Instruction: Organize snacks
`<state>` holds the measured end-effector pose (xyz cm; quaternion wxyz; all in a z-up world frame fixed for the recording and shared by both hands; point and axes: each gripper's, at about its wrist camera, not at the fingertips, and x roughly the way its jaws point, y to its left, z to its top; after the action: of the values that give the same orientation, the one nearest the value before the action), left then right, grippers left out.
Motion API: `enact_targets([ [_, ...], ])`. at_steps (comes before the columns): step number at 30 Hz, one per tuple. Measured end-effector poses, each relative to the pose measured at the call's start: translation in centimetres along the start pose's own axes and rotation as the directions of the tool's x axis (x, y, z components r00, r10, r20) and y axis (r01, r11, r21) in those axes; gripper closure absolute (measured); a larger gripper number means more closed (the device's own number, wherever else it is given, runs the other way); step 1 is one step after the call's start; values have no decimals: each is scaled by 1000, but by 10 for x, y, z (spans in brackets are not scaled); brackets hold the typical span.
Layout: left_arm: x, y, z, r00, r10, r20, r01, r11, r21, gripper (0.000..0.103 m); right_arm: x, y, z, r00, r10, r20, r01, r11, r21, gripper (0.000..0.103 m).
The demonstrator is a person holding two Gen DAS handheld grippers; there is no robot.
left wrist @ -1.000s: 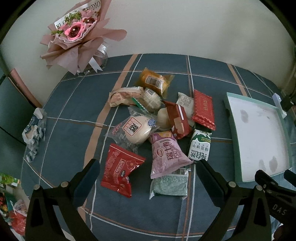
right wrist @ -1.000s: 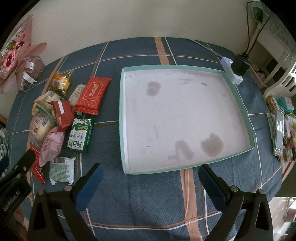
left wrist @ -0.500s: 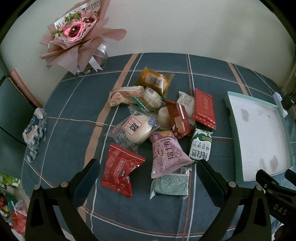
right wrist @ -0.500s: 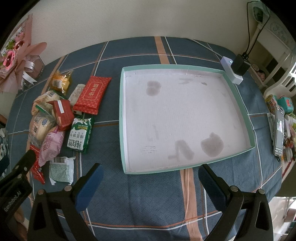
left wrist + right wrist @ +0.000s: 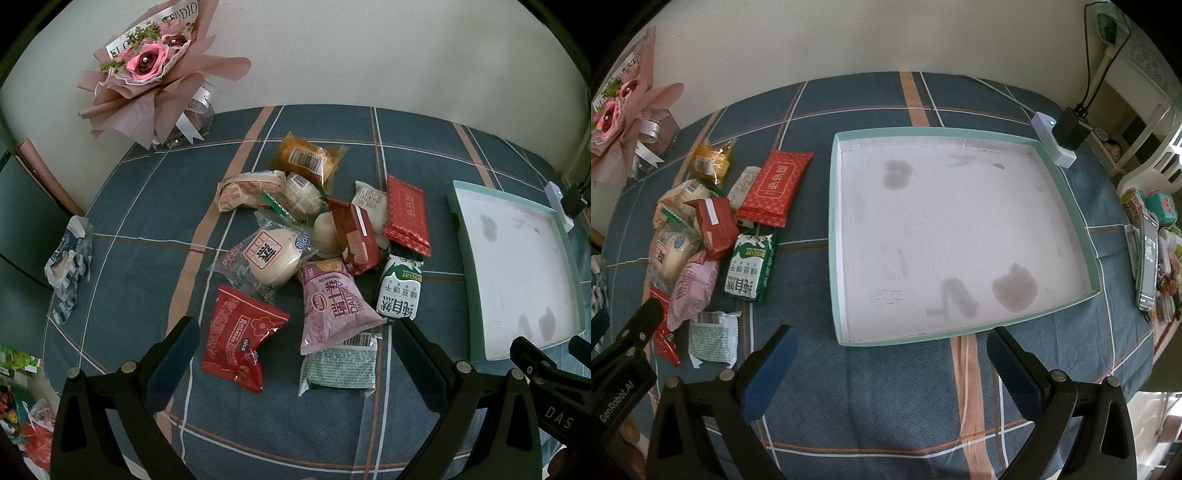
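The snacks (image 5: 317, 258) lie piled mid-tabletop, beside the empty tray (image 5: 1067, 192); the left claw (image 5: 295, 354) and right claw (image 5: 890, 354) hang spread, holding nothing; flowers (image 5: 147, 70) stand at the far corner.

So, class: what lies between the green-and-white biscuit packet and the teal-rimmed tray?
Nothing: between the biscuit packet and the tray, only bare plaid tablecloth shows, clearest in the right wrist view.

Bare tablecloth (image 5: 871, 398) lies open before the empty tray (image 5: 833, 236); a crowded snack pile (image 5: 314, 258) blocks the table left of it.
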<state>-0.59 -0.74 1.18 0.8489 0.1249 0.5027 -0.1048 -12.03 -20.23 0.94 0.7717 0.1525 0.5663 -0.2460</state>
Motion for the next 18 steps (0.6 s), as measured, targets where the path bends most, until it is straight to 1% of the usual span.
enact_targets([
  [18, 1, -1, 0, 1000, 0, 0, 0, 1000, 2, 0, 0, 0, -2, 1000, -2, 0, 2, 1000, -1, 0],
])
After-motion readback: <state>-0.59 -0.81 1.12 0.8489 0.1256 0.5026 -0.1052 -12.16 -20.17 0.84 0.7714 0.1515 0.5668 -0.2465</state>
